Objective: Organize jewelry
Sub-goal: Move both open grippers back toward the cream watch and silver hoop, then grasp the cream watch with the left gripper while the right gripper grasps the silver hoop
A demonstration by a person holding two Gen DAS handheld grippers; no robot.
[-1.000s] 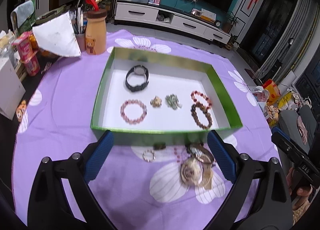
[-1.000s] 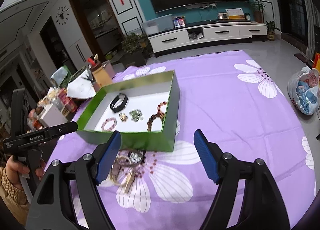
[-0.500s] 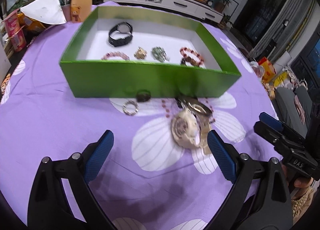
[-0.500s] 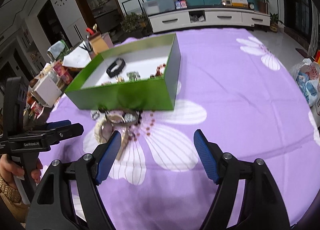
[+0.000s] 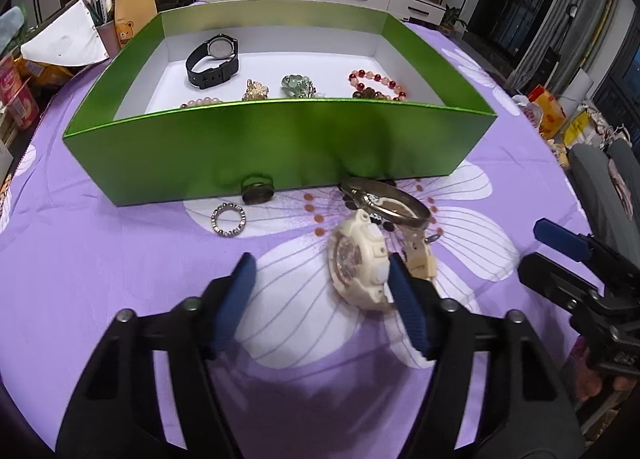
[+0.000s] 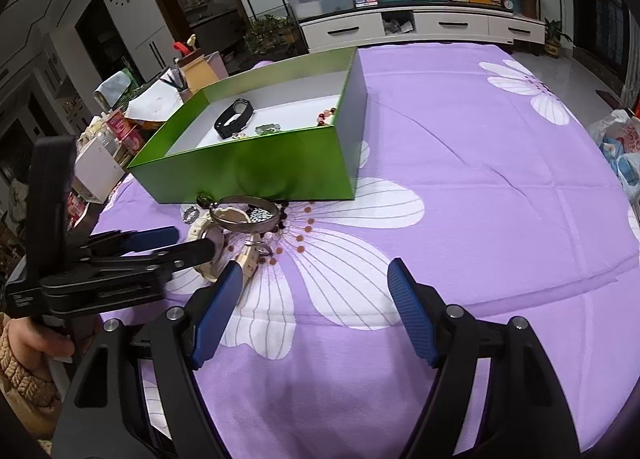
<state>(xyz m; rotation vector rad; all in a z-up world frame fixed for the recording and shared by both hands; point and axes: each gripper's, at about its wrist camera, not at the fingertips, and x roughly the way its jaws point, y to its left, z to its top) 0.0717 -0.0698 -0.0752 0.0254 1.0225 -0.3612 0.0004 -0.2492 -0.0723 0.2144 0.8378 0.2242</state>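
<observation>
Purple cloth (image 5: 120, 259) with white flower prints, covering the table. Green open box (image 5: 280, 151) standing on it, white inside, holding a black watch (image 5: 212, 59), a gold charm (image 5: 256, 89), a green bead cluster (image 5: 298, 85) and a red bead bracelet (image 5: 376, 81), with a pink bead bracelet (image 5: 202, 102) half hidden behind the near wall. Just before that wall: a dark ring (image 5: 258, 189) touching it, a studded ring (image 5: 228, 220) beside, and a silver bangle (image 5: 386, 199) lying over dark beads. Cream watch (image 5: 358, 263) low between the blue pads of the left gripper (image 5: 320, 283), jaws closing, right pad at the case, left pad clear of it. Right gripper (image 6: 314, 299) wide apart over bare cloth, holding nothing. Off the far left: a bear-printed cup (image 5: 130, 15) and a white paper (image 5: 64, 43).
</observation>
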